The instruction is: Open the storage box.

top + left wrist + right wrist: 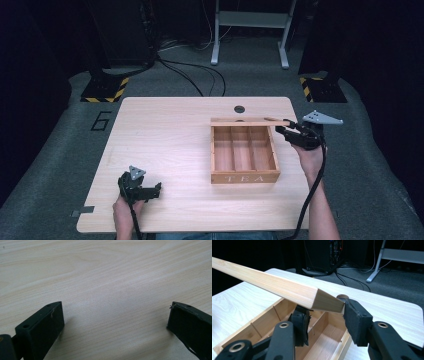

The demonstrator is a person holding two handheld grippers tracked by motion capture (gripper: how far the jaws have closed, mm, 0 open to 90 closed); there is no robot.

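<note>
Item: wooden tea box [244, 176], light wood, one piece, "TEA" lettered on its near wall, three long compartments inside, all bare in the high view.
Lid: hinged lid [248, 121], one, same light wood, raised along the box's far edge; in the right gripper view its corner [322, 300] shows a frame of square section.
Box location: right half of the wooden table [165, 140], one table, with a round hole near its far edge.
Right gripper: right gripper [287, 131] at the lid's right-hand end, beside the box's far right corner; one grey three-cornered plate on top.
Right gripper state: clenched on the lid; in the right gripper view the two black pads [357, 322] press the lid's corner from either side, above the open compartments.
Left gripper: left gripper [150, 191] at the table's near left, well apart from the box, low over bare wood.
Left gripper state: released; jaws stand wide with nothing between them in the left gripper view.
Count: two grippers, one box, one lid.
</note>
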